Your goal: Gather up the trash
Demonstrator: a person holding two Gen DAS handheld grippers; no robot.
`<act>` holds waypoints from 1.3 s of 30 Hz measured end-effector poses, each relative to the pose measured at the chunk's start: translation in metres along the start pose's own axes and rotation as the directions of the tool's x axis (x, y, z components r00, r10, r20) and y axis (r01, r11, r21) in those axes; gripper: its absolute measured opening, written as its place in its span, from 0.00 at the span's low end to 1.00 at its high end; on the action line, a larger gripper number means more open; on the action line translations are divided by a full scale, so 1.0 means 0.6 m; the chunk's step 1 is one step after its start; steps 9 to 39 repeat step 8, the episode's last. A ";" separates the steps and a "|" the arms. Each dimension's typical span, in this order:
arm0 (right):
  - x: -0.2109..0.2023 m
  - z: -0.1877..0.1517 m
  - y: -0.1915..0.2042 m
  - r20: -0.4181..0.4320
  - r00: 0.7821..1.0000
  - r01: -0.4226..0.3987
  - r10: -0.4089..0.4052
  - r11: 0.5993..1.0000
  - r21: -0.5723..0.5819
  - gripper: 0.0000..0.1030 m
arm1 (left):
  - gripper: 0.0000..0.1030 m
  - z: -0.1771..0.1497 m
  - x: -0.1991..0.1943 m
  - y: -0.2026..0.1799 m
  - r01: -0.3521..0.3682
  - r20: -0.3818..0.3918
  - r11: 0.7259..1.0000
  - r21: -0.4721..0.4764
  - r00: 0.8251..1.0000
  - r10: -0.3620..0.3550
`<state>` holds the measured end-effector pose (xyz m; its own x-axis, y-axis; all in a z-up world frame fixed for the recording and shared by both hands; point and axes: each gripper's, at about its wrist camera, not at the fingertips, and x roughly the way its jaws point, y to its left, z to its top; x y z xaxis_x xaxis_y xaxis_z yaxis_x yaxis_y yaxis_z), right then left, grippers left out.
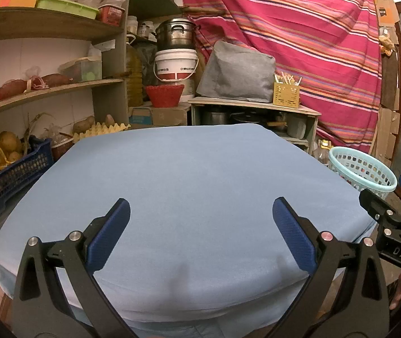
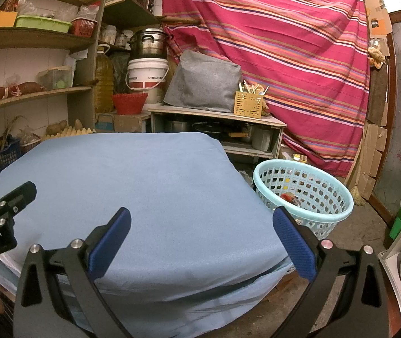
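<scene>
Some trash [image 2: 292, 197] already lies in the pale blue basket [image 2: 341, 194] on the floor, at two o'clock from the right tongs [image 2: 201, 239], the nearer pair. Both these and the left tongs [image 1: 200, 231] gape empty over the blue-covered surface [image 1: 189, 174], which shows no trash.

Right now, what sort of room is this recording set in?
Probably a household pantry or storeroom: shelves holding sweet potatoes and containers, a stacked pot on a white bucket, and a cloth-covered table beside a basket.
</scene>
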<state>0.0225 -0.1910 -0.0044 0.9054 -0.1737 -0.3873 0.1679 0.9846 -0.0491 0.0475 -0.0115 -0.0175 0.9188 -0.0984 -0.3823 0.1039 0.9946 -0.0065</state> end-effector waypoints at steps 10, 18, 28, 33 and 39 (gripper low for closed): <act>0.000 0.000 0.000 0.000 1.000 0.000 0.000 1.000 0.000 0.95 | 0.95 -0.002 -0.003 0.004 0.011 -0.004 1.000 -0.010 1.000 -0.011; 0.000 0.000 0.000 0.000 1.000 0.000 0.000 1.000 0.000 0.95 | 0.95 -0.002 -0.003 0.004 0.011 -0.004 1.000 -0.010 1.000 -0.011; 0.000 0.000 0.000 0.000 1.000 0.000 0.000 1.000 0.000 0.95 | 0.95 -0.002 -0.003 0.004 0.011 -0.004 1.000 -0.010 1.000 -0.011; 0.000 0.000 0.000 0.000 1.000 0.000 0.000 1.000 0.000 0.95 | 0.95 -0.002 -0.003 0.004 0.011 -0.004 1.000 -0.010 1.000 -0.011; 0.000 0.000 0.000 0.000 1.000 0.000 0.000 1.000 0.000 0.95 | 0.95 -0.002 -0.003 0.004 0.011 -0.004 1.000 -0.010 1.000 -0.011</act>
